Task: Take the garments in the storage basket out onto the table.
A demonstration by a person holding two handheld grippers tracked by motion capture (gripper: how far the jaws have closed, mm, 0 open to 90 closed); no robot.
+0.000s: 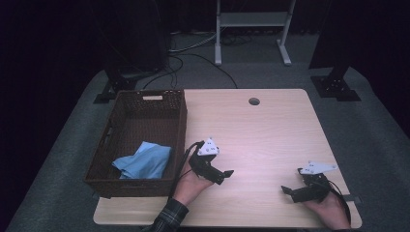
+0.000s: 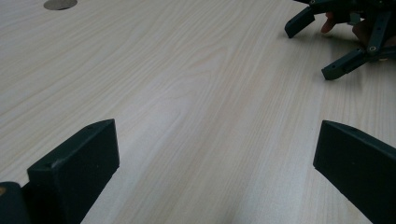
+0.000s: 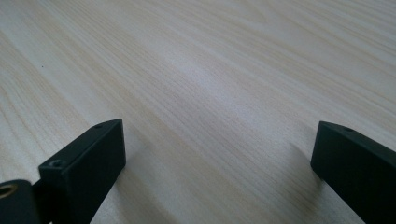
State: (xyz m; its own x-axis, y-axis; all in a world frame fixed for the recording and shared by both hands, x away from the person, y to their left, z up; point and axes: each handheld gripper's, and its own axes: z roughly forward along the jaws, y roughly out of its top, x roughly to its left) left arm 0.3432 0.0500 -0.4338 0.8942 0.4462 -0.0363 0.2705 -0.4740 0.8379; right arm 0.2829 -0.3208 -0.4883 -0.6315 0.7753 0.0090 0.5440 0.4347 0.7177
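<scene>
Closest to the person, the right gripper (image 1: pixel 296 189) sits low over the near right corner of the light wood surface (image 1: pixel 270 135), held in the right hand (image 1: pixel 331 209), with its grey three-cornered plate on top. Its jaws are spread wide with nothing between them, and in the right gripper view you just get bare wood grain running between the two black jaws, which look like they rest on or just above the wood. A bit further in and to the left, the left gripper (image 1: pixel 223 175) is held in the left hand (image 1: pixel 191 186), plaid sleeve (image 1: pixel 169 217) coming in from the bottom edge. Its jaws are spread apart too, holding nothing, pointing across toward the right side. In the left gripper view the right gripper (image 2: pixel 327 49) shows up at the top right, well apart, jaws open and fingers (image 2: pixel 329 23) visible behind it. Just left of the left gripper is the dark woven basket (image 1: pixel 181 121), hanging off the left edge of the surface, and the blue cloth (image 1: pixel 145 160) lies crumpled inside it at the near end, not touched by either gripper. Further back there's a round cable hole (image 1: pixel 254 101) near the far edge, then grey floor with cables (image 1: pixel 193 58) and a white stand (image 1: pixel 251 29) in the dark.
</scene>
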